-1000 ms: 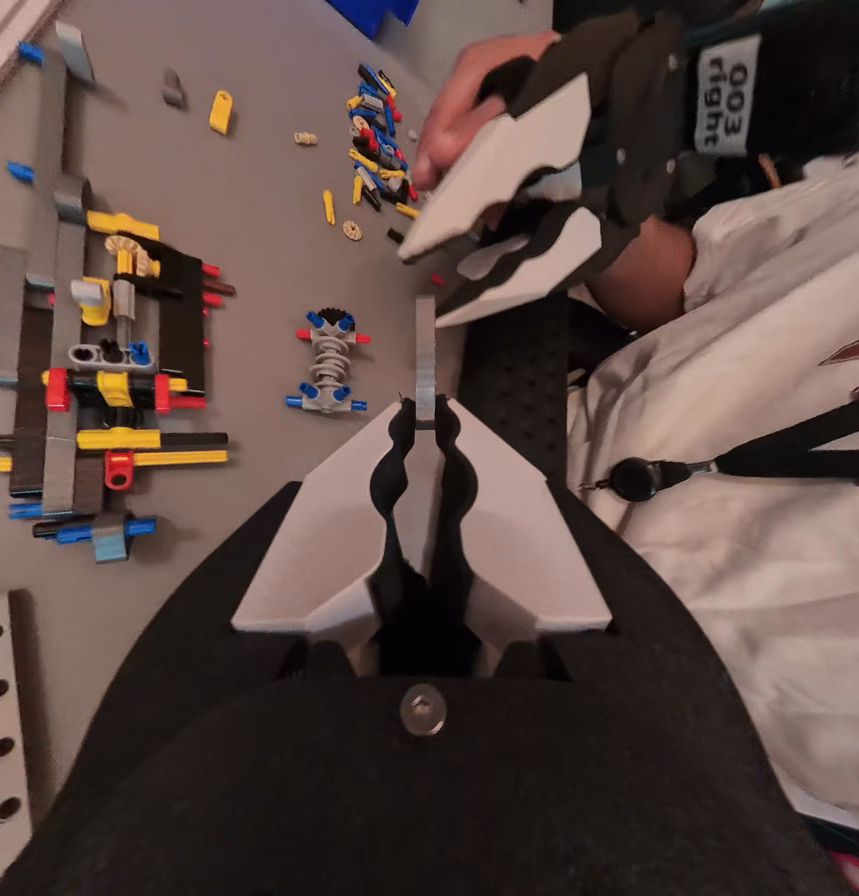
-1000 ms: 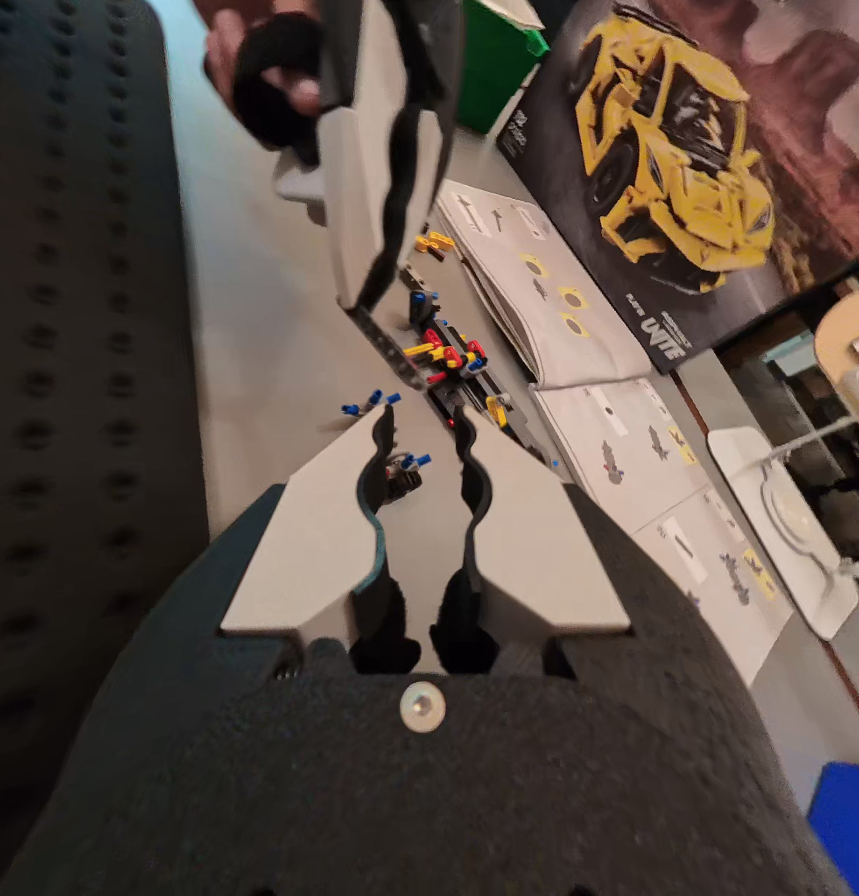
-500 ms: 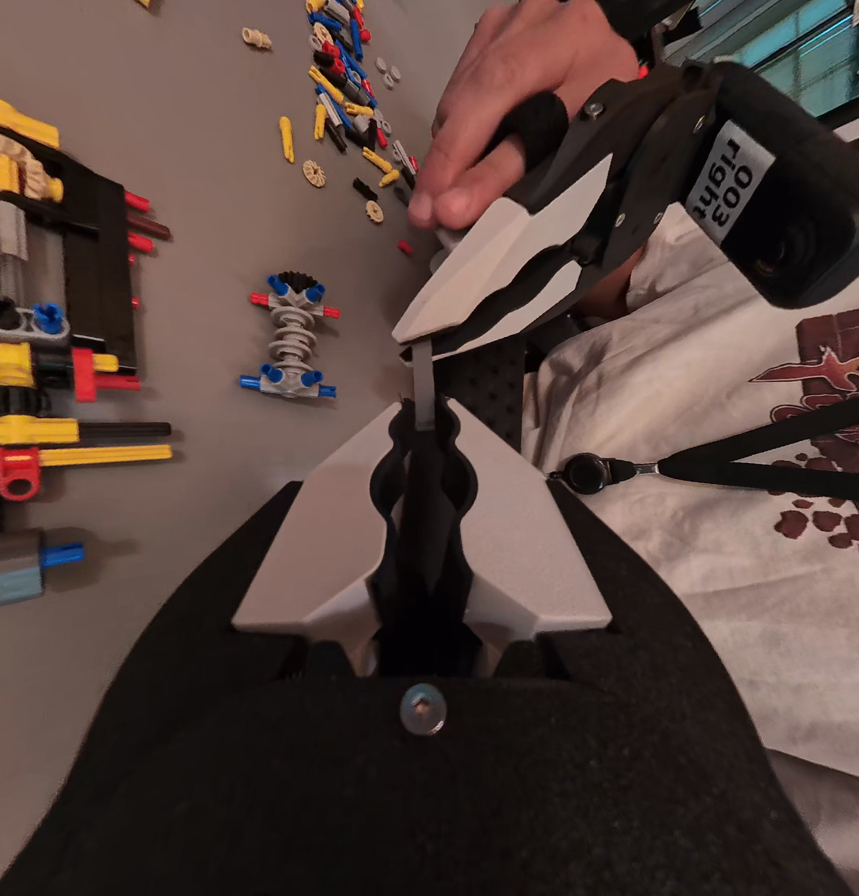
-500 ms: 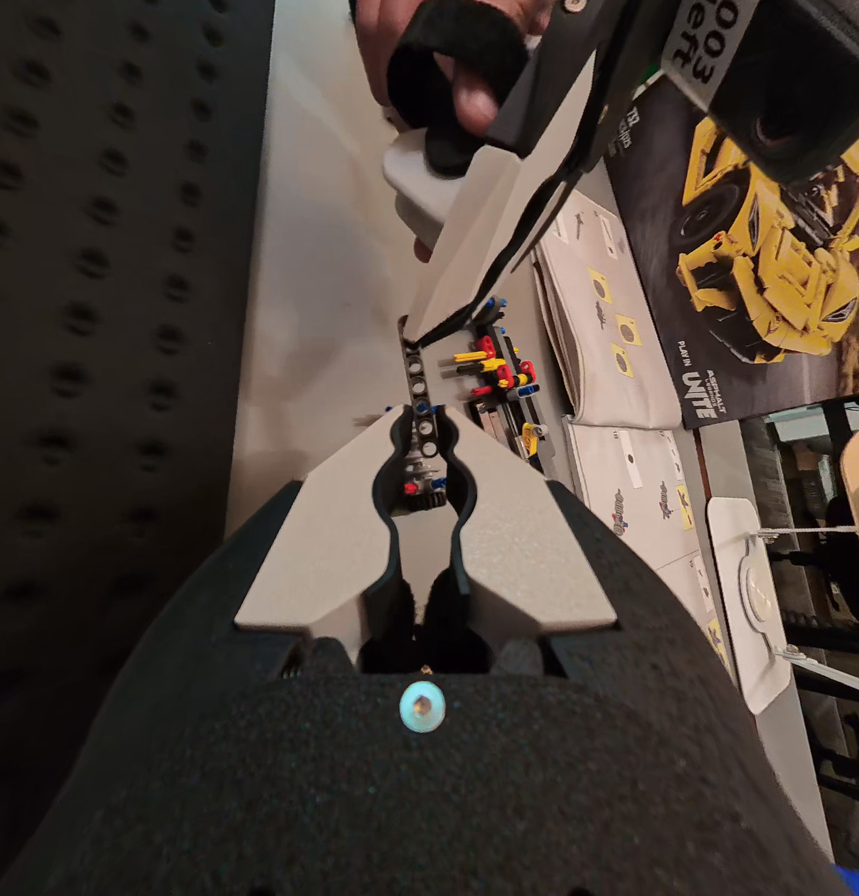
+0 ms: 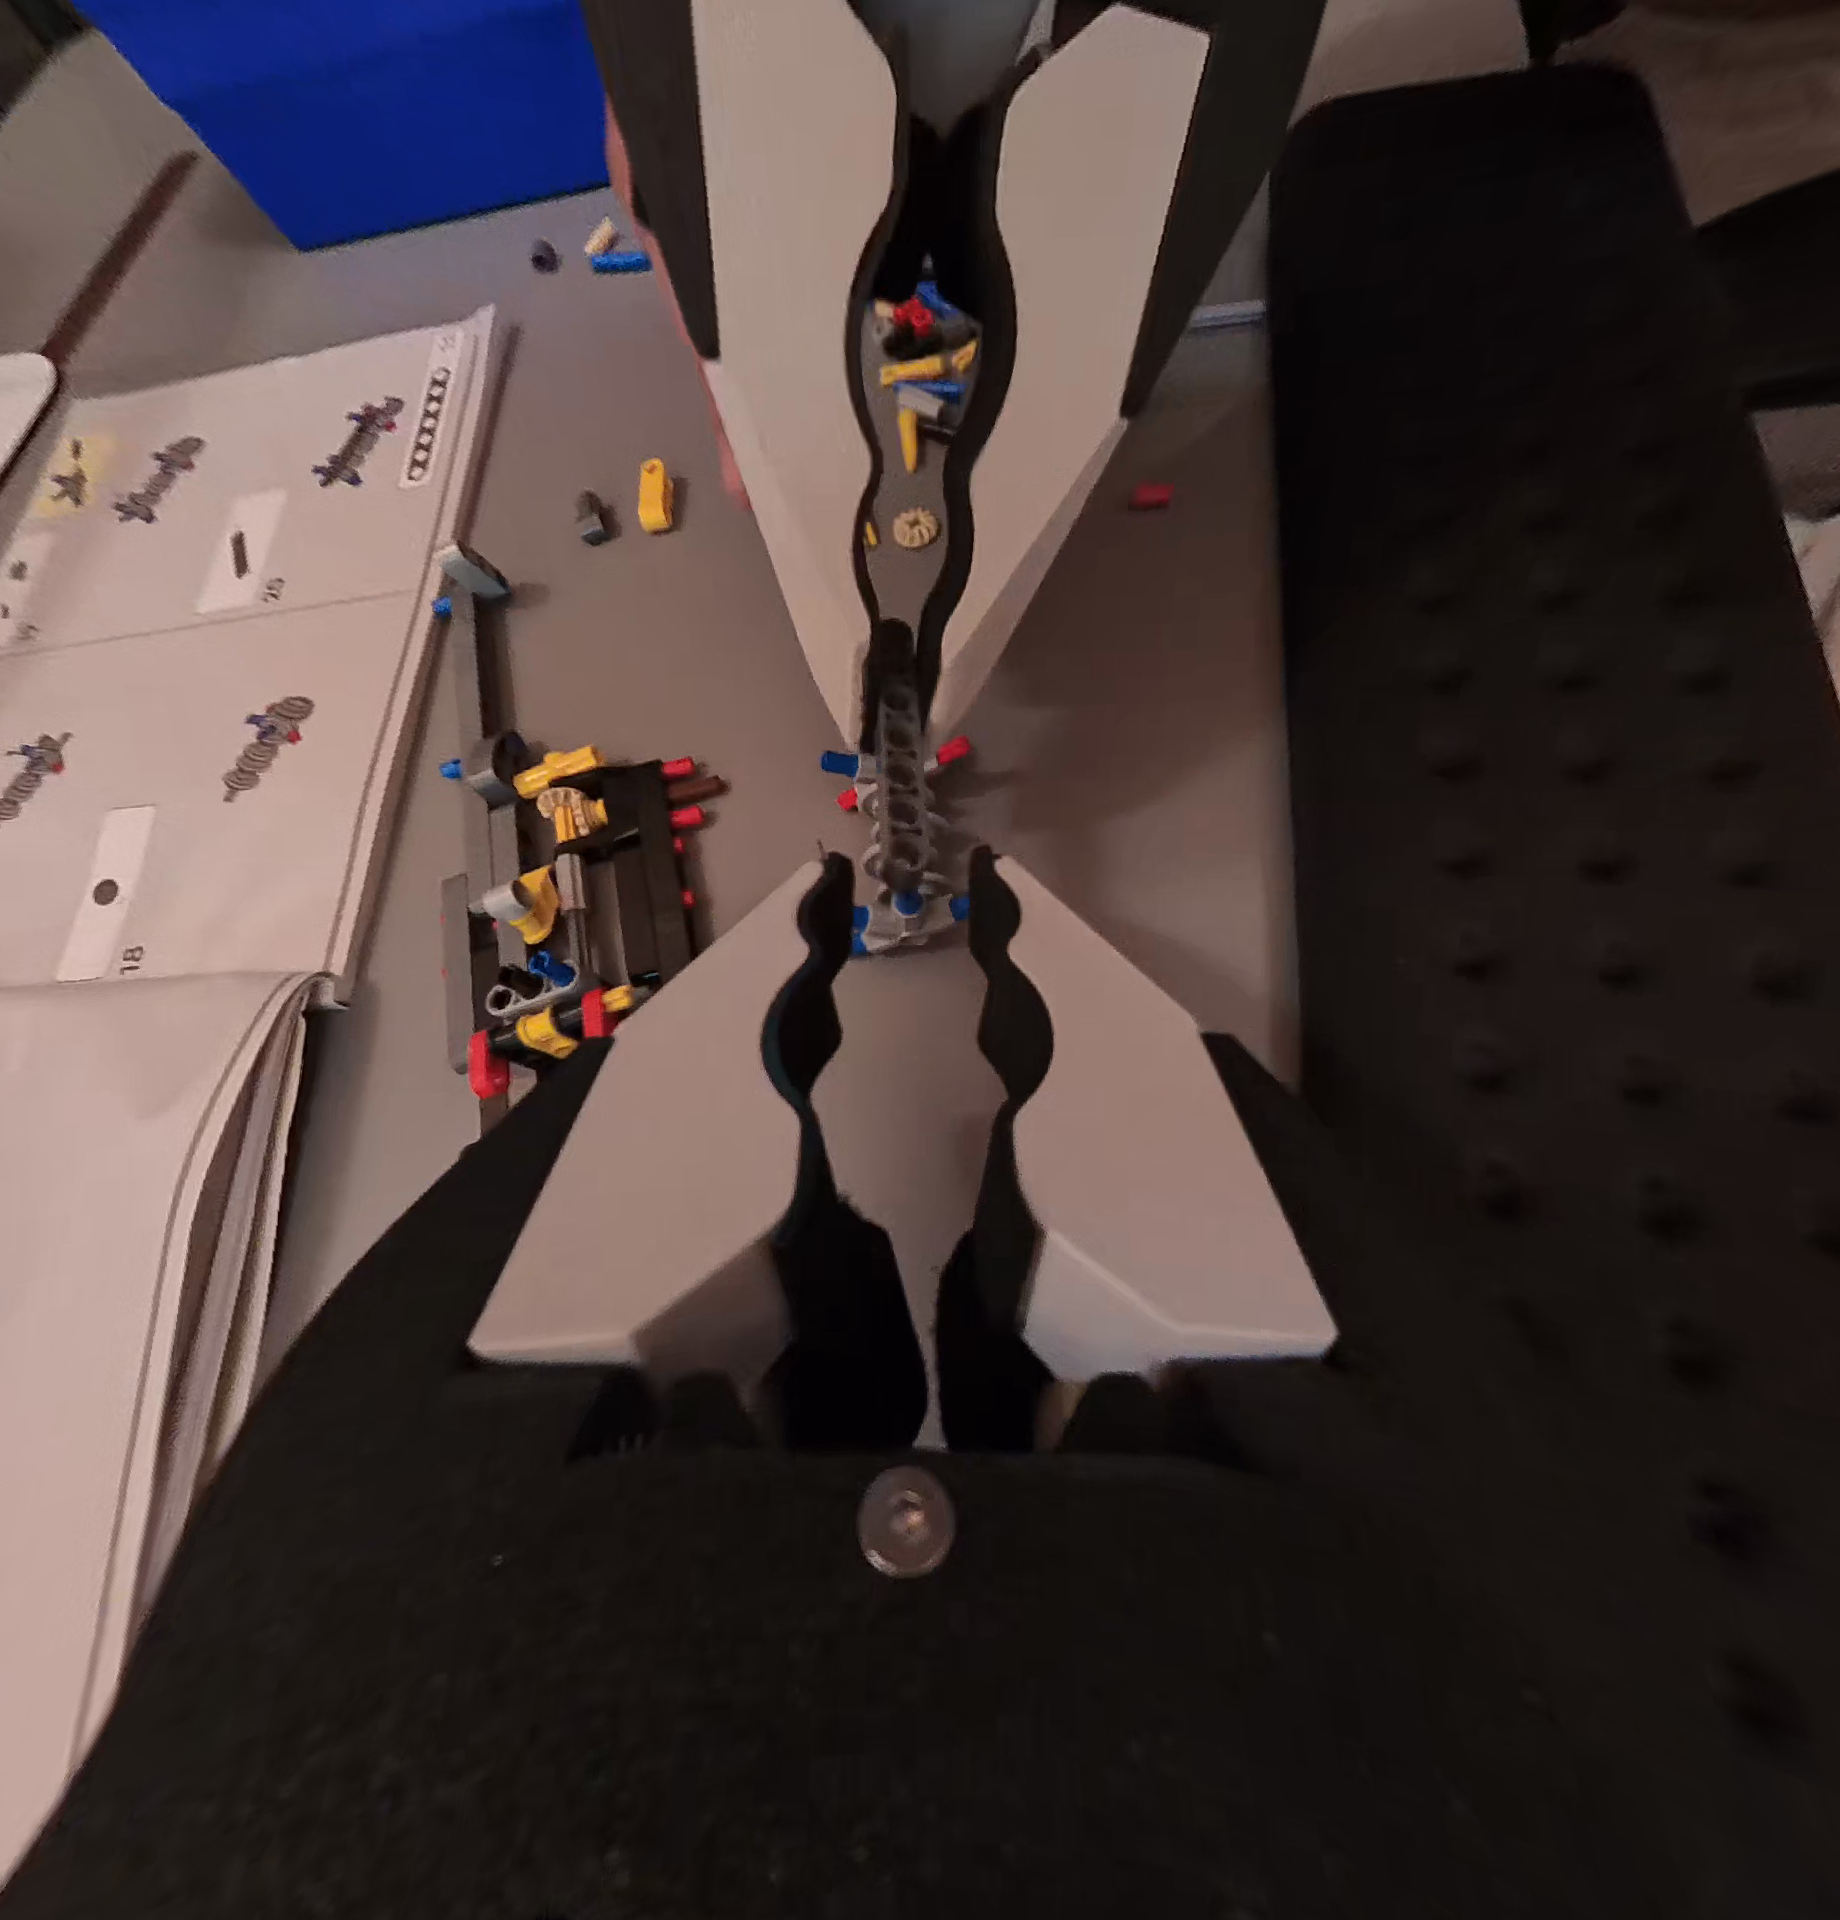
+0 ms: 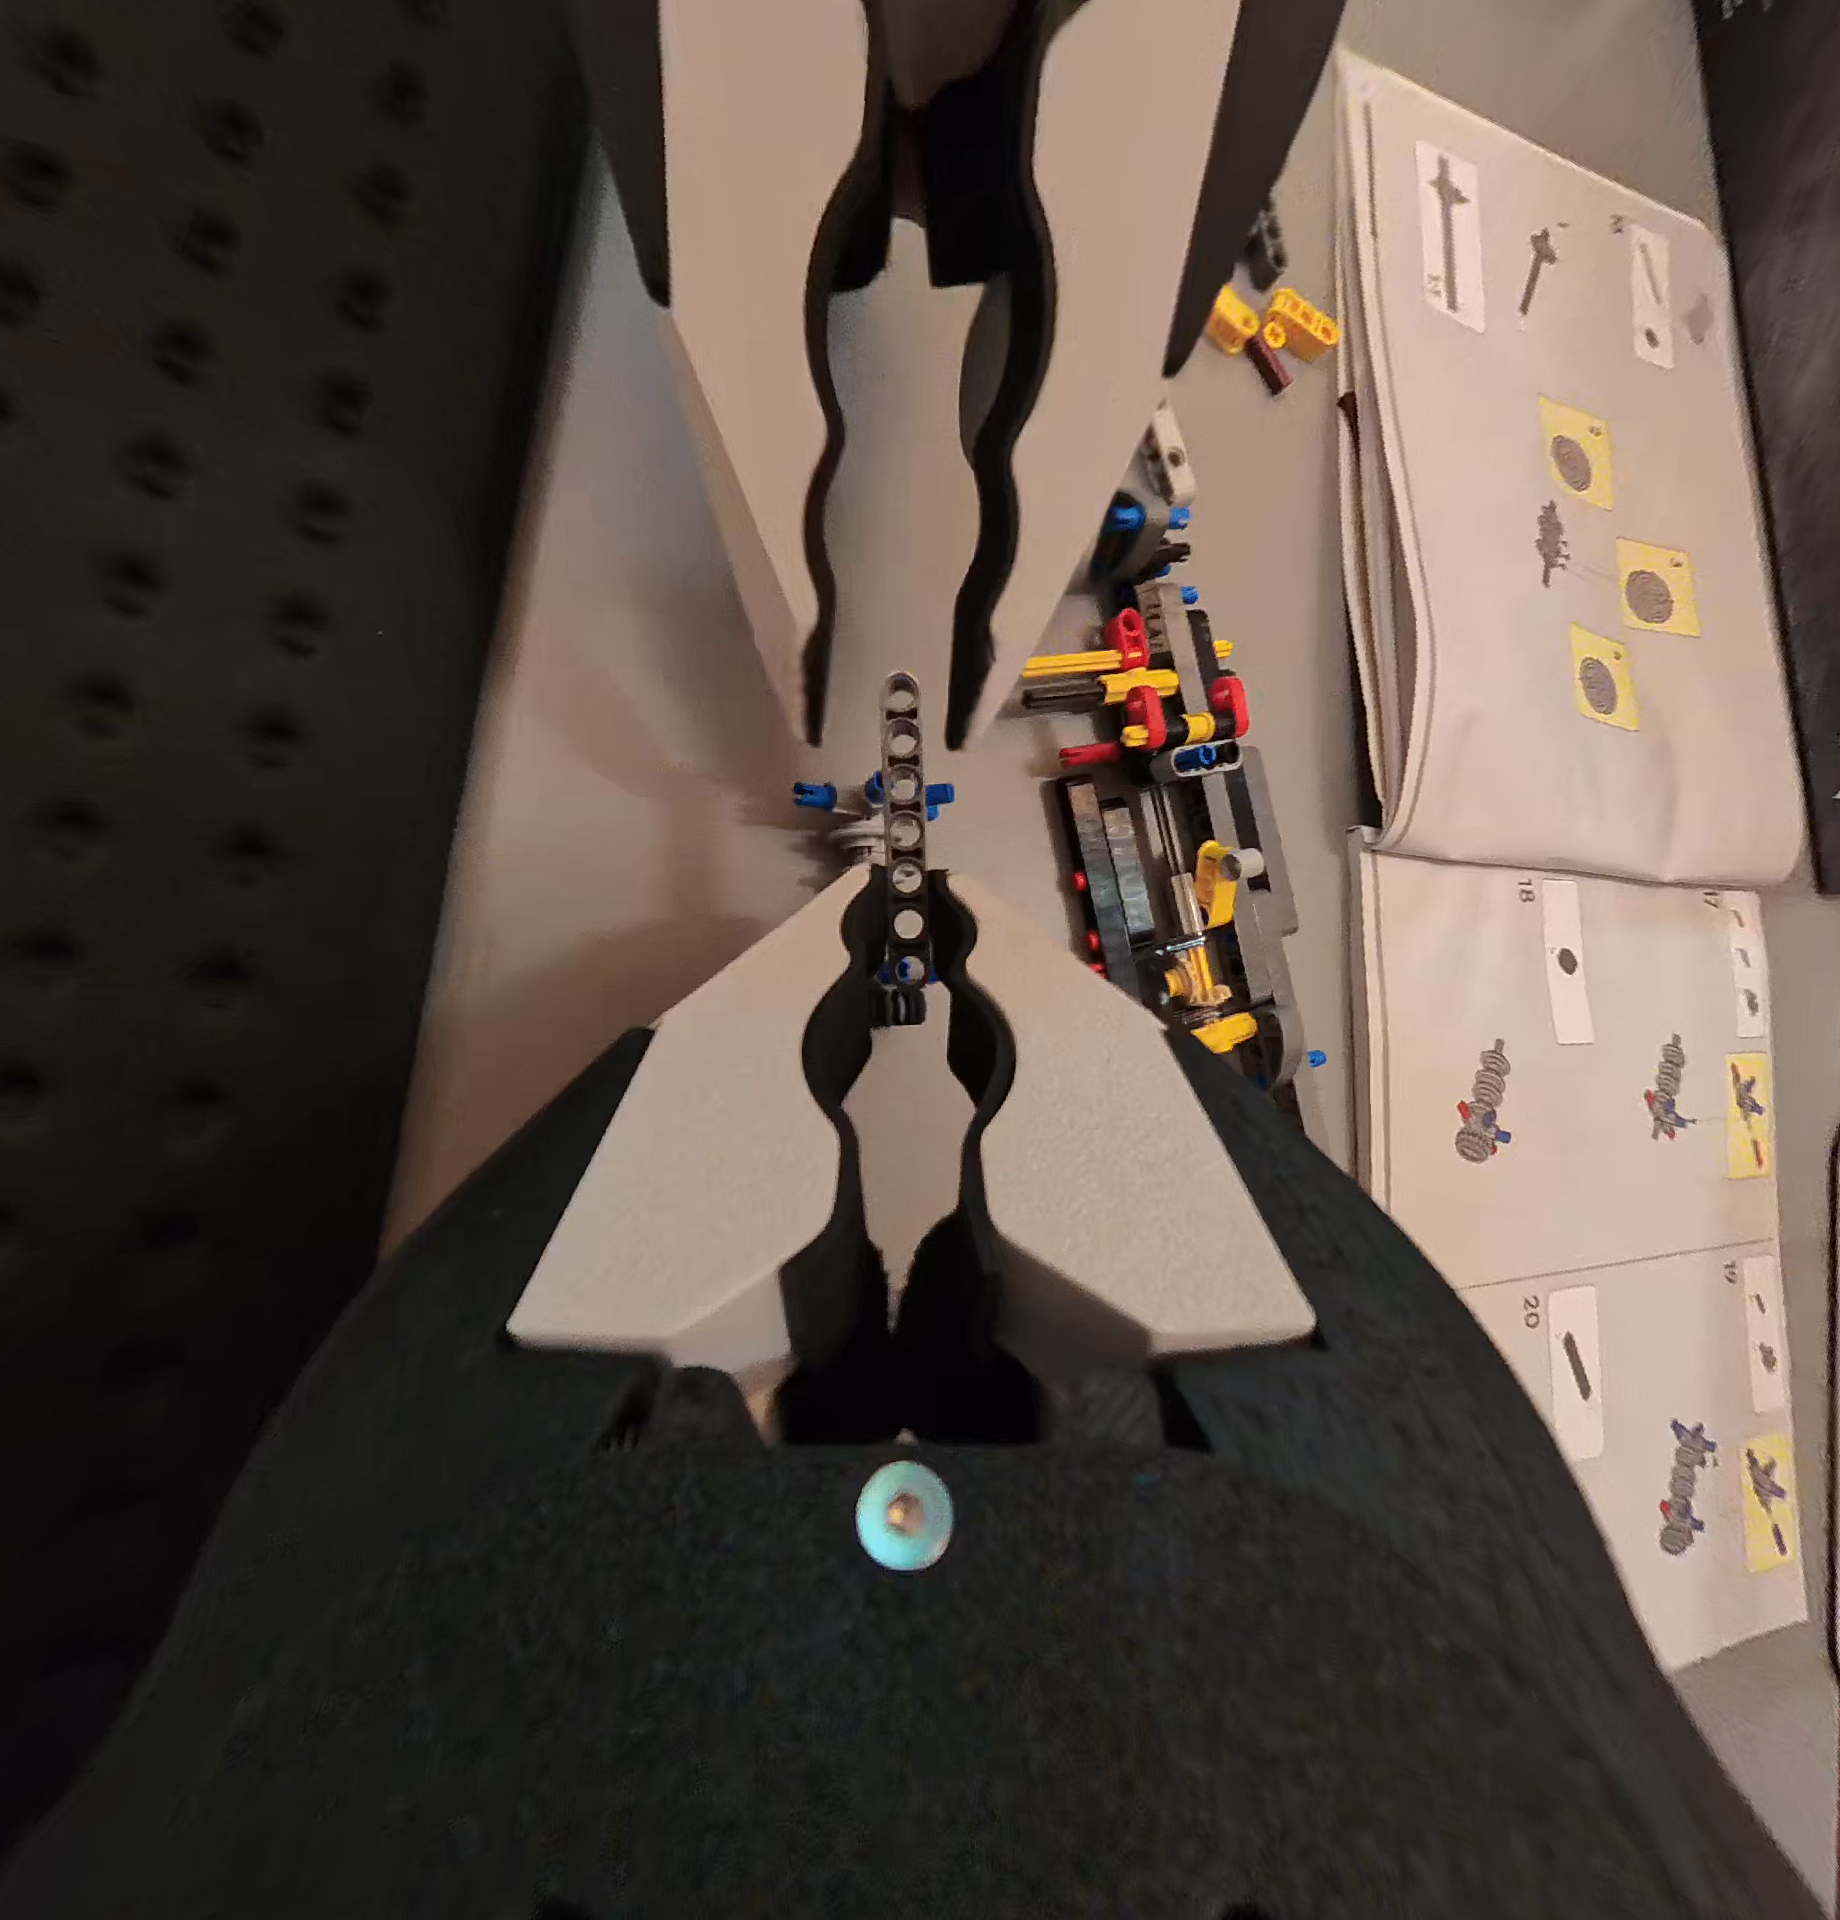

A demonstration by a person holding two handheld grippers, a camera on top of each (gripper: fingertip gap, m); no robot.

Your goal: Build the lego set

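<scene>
Facing each other tip to tip above a grey table (image 5: 1103, 727), two hand-held grippers meet over a grey beam (image 6: 903, 821) with a row of round holes. The right gripper (image 6: 903, 883) pinches the near end of that beam between its fingertips, and the beam sticks straight out ahead of it. The left gripper (image 5: 903, 868) has its jaws spread, its tips on either side of the beam's far end and not touching it. It looks as if the beam now rests with the right gripper alone.

Directly beneath the beam, on the table, lies a small grey spring-like subassembly (image 5: 900, 920) with blue and red pins.

To the right of the right gripper sits the partly built chassis (image 6: 1165, 831), a long frame of black, grey, yellow and red pieces. Beyond it, farther right, lies an open instruction booklet (image 6: 1560, 623).

Ahead of the left gripper, seen through the right gripper's jaws, is a pile of loose pieces (image 5: 921, 364) in yellow, blue, red and black.

The build looks to be at an early stage: one frame section and one small subassembly exist, the beam is not yet attached to anything, and many pieces remain unsorted.
</scene>
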